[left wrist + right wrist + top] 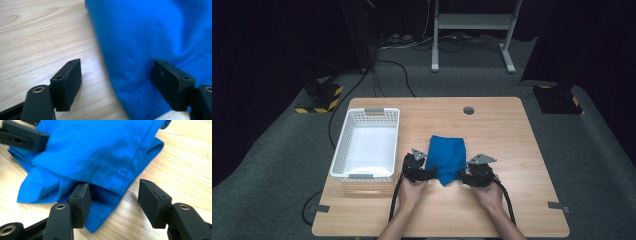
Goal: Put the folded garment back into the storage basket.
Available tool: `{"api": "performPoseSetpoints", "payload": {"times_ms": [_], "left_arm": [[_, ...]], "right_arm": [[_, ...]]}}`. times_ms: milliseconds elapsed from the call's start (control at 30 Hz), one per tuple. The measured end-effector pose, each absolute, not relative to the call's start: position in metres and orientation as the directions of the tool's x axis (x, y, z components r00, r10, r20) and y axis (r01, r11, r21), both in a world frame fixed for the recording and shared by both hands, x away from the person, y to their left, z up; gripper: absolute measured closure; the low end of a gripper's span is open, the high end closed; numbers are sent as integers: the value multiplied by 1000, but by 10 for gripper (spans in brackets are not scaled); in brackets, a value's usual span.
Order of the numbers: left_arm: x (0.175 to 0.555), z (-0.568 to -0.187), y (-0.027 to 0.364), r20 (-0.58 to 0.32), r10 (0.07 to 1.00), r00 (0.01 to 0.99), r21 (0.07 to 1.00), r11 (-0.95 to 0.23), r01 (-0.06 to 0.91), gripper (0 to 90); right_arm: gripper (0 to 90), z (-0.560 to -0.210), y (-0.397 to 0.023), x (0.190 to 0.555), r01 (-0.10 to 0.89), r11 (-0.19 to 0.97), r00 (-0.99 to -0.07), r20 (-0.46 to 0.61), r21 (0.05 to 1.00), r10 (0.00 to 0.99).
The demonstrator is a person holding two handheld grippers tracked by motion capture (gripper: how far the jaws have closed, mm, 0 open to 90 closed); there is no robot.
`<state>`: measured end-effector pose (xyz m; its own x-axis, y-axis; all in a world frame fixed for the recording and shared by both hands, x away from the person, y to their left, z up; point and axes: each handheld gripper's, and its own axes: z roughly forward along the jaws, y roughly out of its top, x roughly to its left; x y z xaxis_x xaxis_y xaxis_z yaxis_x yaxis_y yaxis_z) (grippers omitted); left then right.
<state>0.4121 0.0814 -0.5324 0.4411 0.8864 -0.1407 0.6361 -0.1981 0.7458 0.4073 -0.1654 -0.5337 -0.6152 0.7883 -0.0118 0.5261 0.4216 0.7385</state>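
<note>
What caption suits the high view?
Both open grippers, left gripper and right gripper, flank folded blue cloth beside white basket.

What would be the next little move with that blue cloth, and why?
Probably closing both sets of fingers on the blue cloth. The left gripper and right gripper sit open at its near edge, fabric between their fingers but not pinched. The white basket beside it may be its destination.

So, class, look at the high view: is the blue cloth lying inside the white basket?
No: the blue cloth lies folded on the wooden table, to the right of the white basket, apart from it.
</note>
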Motion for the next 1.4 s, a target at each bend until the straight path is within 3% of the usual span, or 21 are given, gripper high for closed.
{"api": "performPoseSetpoints", "payload": {"times_ms": [300, 867, 1100, 1400], "left_arm": [[427, -518, 74, -182, 865, 467, 774, -167, 611, 205], [453, -524, 59, -207, 866, 456, 735, -170, 657, 178], [455, -529, 54, -185, 879, 439, 712, -189, 677, 222], [454, -532, 51, -138, 880, 455, 711, -232, 664, 306]], "right_arm": [[402, -526, -190, 402, 514, 410, -598, -28, 753, 801], [379, -530, -272, 405, 585, 271, -412, -8, 765, 911], [383, -538, -290, 411, 612, 224, -335, -7, 759, 942], [346, -538, -293, 413, 621, 222, -323, -12, 752, 946]]}}
